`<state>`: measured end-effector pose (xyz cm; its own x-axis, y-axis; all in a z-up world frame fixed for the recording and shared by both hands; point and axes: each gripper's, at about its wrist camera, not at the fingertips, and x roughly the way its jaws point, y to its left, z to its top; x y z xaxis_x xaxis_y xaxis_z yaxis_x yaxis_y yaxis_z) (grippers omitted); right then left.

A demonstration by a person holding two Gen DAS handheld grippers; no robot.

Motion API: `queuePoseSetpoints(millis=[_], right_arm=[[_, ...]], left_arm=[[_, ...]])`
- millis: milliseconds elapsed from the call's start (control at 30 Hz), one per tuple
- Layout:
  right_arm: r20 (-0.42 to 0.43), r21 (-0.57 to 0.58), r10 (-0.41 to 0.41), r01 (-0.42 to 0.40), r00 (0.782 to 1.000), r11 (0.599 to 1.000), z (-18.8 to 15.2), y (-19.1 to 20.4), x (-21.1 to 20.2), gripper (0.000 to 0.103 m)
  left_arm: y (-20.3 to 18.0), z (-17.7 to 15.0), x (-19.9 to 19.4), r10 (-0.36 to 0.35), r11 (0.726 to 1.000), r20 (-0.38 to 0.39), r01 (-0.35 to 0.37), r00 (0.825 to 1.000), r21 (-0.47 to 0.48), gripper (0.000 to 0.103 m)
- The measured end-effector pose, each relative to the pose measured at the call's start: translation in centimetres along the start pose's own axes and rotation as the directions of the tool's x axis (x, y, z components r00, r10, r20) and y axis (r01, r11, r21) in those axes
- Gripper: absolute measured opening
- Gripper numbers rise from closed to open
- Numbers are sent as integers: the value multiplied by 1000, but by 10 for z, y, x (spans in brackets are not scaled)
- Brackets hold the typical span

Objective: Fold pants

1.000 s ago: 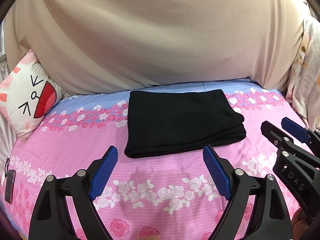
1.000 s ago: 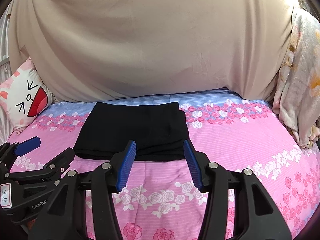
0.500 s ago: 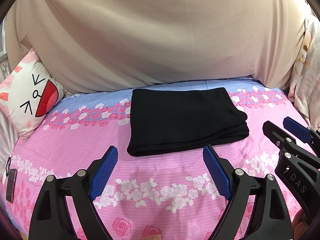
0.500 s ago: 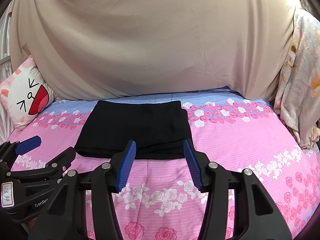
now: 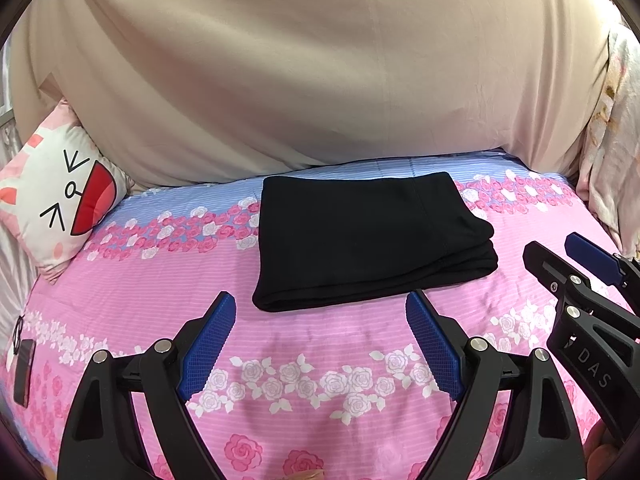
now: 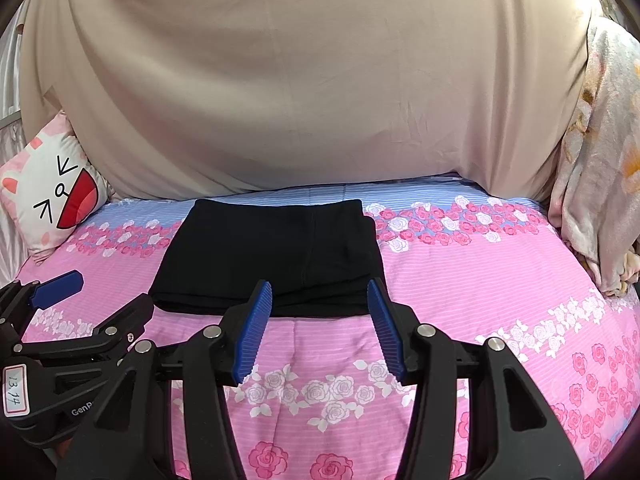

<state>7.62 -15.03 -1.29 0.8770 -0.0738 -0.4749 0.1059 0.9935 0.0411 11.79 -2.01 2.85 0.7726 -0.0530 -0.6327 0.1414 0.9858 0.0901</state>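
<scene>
Black pants (image 5: 360, 236) (image 6: 276, 256) lie folded into a compact rectangle on the pink floral bedspread (image 5: 320, 368), with stacked layers showing at the right edge. My left gripper (image 5: 320, 300) hovers open just short of the near edge of the pants, nothing between its blue pads. My right gripper (image 6: 320, 286) is open too, narrower, and empty, with its tips over the near right edge of the pants. Each gripper shows at the side of the other's view: the right gripper (image 5: 556, 246) and the left gripper (image 6: 110, 292).
A beige sheet (image 5: 320, 72) hangs behind the bed. A cat-face cushion (image 5: 60, 196) rests at the back left, a floral blanket (image 6: 600, 160) at the right. A dark phone (image 5: 24, 372) lies at the left edge of the bed.
Both views have drifted slightly, so the pants sit a little to the right and lower in the frames. The grippers' openings are unchanged and the pants have not moved.
</scene>
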Motion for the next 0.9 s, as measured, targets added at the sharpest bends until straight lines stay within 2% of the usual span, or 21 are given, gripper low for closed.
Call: queuePoseSetpoints(millis=[900], right_arm=[[1,-2,-4,4,1000,1000,-1,0,0,49]], left_arm=[[2,0,0,15,1000,0,-15,1000,1,85]])
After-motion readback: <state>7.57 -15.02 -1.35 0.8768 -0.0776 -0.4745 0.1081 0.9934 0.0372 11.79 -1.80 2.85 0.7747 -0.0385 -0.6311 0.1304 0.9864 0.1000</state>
